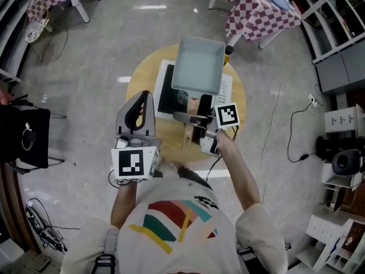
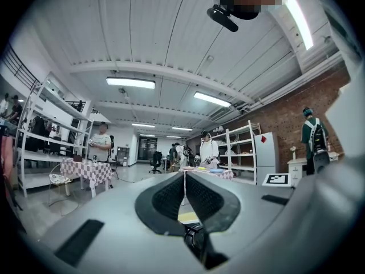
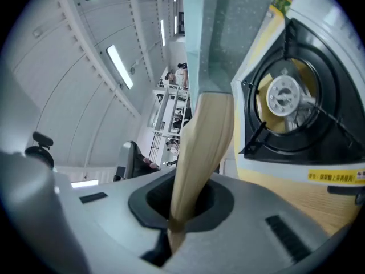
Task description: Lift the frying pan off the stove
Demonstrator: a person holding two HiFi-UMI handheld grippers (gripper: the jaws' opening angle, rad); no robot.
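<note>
Right jaws grip handle point(image 3: 197, 147), pan point(image 1: 198, 66) clears stove point(image 3: 285, 96)

The right gripper point(image 3: 182, 204) gripped the wooden handle point(image 3: 199, 141) of the frying pan point(image 3: 228, 33); the stove point(image 3: 296, 101) sat right of it.

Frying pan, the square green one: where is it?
Head view, middle: the square pale green frying pan hangs over the white stove on the round wooden table, its wooden handle clamped in the right gripper.
</note>
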